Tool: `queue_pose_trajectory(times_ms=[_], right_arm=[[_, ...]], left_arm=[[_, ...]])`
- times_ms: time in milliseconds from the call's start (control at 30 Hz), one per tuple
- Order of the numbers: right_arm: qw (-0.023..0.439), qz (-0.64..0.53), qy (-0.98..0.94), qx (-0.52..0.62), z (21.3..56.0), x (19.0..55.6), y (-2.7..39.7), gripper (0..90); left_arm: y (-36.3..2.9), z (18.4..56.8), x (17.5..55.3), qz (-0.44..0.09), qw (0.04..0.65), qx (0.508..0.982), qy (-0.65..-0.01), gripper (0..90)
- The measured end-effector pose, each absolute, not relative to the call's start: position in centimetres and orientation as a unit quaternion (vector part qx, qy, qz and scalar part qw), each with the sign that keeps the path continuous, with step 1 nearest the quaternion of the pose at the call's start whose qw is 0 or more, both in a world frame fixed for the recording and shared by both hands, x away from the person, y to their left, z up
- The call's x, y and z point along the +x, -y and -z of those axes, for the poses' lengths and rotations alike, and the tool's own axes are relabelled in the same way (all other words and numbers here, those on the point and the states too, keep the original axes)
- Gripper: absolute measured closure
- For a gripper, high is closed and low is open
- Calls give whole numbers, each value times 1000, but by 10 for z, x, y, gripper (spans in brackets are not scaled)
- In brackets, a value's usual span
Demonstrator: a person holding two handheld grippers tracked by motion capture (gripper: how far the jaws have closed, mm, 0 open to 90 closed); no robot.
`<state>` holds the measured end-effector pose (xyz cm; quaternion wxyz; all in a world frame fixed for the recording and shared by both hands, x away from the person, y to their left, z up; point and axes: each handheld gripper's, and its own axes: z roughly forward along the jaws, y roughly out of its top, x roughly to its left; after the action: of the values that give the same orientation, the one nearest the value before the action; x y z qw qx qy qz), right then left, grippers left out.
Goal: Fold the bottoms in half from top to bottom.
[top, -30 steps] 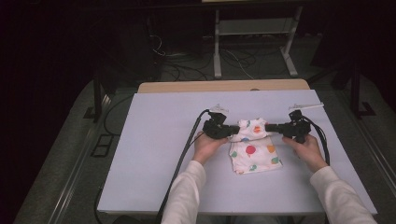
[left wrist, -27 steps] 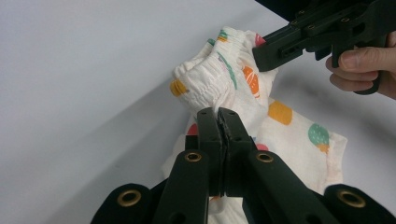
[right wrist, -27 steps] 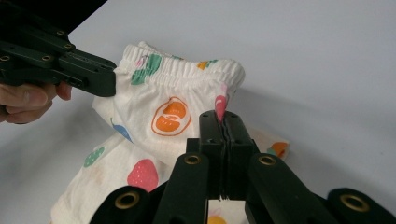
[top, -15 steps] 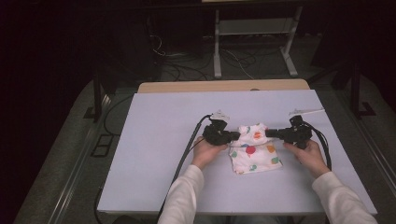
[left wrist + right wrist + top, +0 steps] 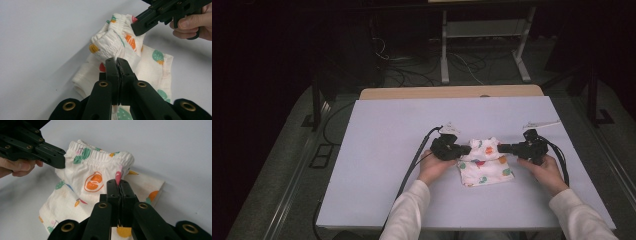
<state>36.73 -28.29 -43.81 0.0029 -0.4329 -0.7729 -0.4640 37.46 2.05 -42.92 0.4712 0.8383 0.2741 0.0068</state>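
A small white garment (image 5: pixel 484 167) with coloured fruit prints and an elastic waistband lies at the middle of the white table (image 5: pixel 377 150). Its waistband is lifted between the two grippers. My left gripper (image 5: pixel 466 149) is shut on the left end of the waistband (image 5: pixel 110 42), the jaws pressed together on the fabric (image 5: pixel 117 61). My right gripper (image 5: pixel 503 148) is shut on the right end, pinching the cloth (image 5: pixel 92 182) at its jaw tips (image 5: pixel 119 183). Each gripper view shows the other gripper across the garment (image 5: pixel 140 25) (image 5: pixel 57 160). The lower part rests folded on the table.
A thin pale strip (image 5: pixel 539 124) lies at the table's back right. A wooden tabletop edge (image 5: pixel 452 92) adjoins the far side. Black cables (image 5: pixel 412 165) trail from the grippers toward the near edge. A metal stand (image 5: pixel 445 55) and wires sit on the dark floor behind.
Both grippers, with the pinched waistband, have shifted slightly toward the near edge of the table. Both stay shut on the fabric.
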Motion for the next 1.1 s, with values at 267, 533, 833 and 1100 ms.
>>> queue_pose_trajectory(times_ms=[267,533,833,1100], right_arm=[[14,460,782,-421,439,361,283,868],[22,461,784,-414,438,355,287,865],[34,454,789,-412,444,349,290,844],[56,445,794,-409,442,347,292,671]], left_arm=[[-20,430,367,-3,469,845,-258,879],[-21,435,359,3,473,849,-235,878],[-19,436,351,-1,476,858,-192,879],[-15,436,344,1,469,868,-163,879]])
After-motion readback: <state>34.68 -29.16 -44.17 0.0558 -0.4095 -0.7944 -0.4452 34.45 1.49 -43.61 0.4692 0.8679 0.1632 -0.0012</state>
